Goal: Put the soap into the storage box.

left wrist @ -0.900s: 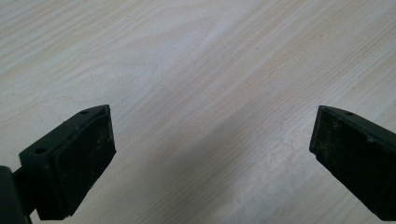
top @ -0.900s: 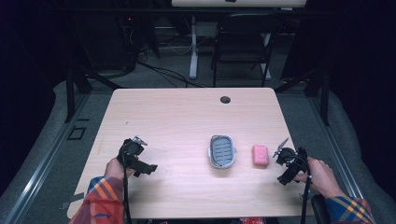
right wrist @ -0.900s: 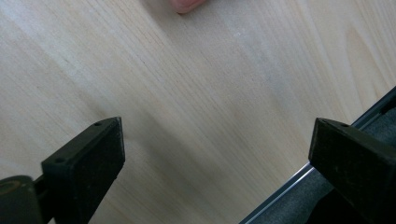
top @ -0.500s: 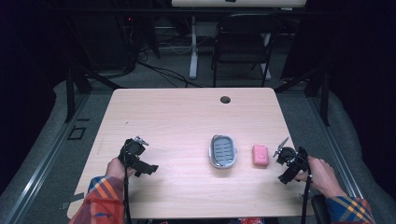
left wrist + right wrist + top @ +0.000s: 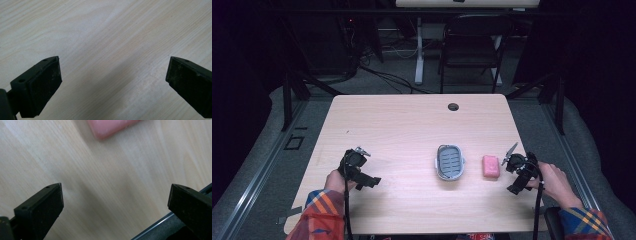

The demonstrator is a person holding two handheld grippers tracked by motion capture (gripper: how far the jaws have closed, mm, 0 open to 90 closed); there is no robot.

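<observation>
Light wooden table with two things on it: grey oval ribbed soap dish near centre, pink rectangular soap bar just right of it, flat on the wood, not touching the dish. Right gripper sits just right of the soap bar, near the table's right edge, held in the person's right hand. Jaws wide apart, nothing between them; in the right gripper view a corner of the pink bar lies ahead of the jaws, well clear of both pads. Left gripper is over bare wood at the left side, well apart from dish and soap, held in the left hand. Its jaws also wide, empty. Round cable hole at the table's far edge.
</observation>
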